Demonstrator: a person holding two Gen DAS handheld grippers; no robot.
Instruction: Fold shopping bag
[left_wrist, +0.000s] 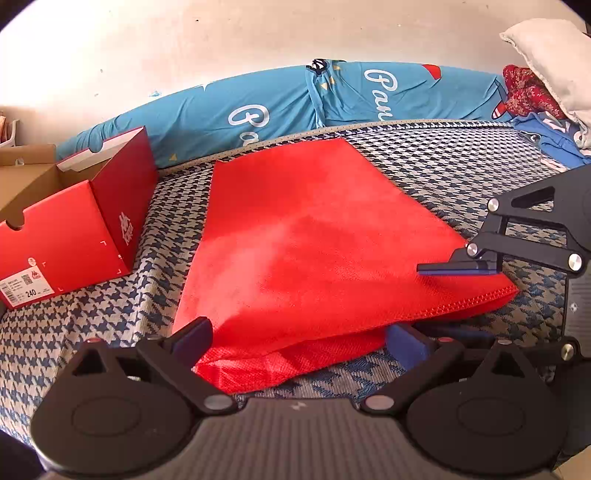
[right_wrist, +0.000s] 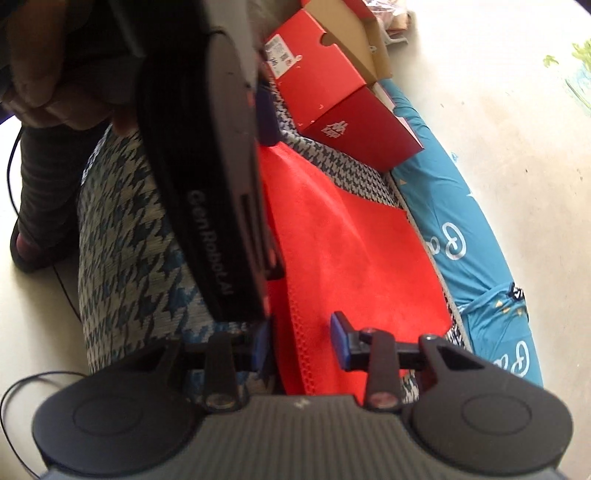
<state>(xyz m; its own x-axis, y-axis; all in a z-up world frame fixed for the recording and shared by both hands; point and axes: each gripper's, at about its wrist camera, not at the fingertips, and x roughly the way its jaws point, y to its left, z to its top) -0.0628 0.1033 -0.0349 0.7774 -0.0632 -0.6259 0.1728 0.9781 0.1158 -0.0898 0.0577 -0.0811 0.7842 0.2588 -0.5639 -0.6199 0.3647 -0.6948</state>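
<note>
A red fabric shopping bag (left_wrist: 303, 236) lies flat on a blue-and-white houndstooth mattress (left_wrist: 443, 158). Its stitched near edge is slightly raised at the right corner. My left gripper (left_wrist: 301, 339) stands open, its blue pads either side of the bag's crumpled near corner. From the right my right gripper (left_wrist: 436, 299) reaches in, one blue pad above the raised corner and the other finger below it. In the right wrist view the right gripper (right_wrist: 300, 339) straddles the stitched hem of the bag (right_wrist: 351, 236) without pressing on it. The left gripper's black body (right_wrist: 207, 184) fills the upper left there.
An open red shoe box (left_wrist: 74, 229) (right_wrist: 332, 74) sits at the mattress's far left end. A rolled blue quilt (left_wrist: 258, 107) (right_wrist: 472, 240) lines the wall. A white pillow (left_wrist: 546, 62) and red patterned cloth (left_wrist: 524, 88) lie far right. A hand (right_wrist: 55, 74) and a slippered foot (right_wrist: 26, 243) show.
</note>
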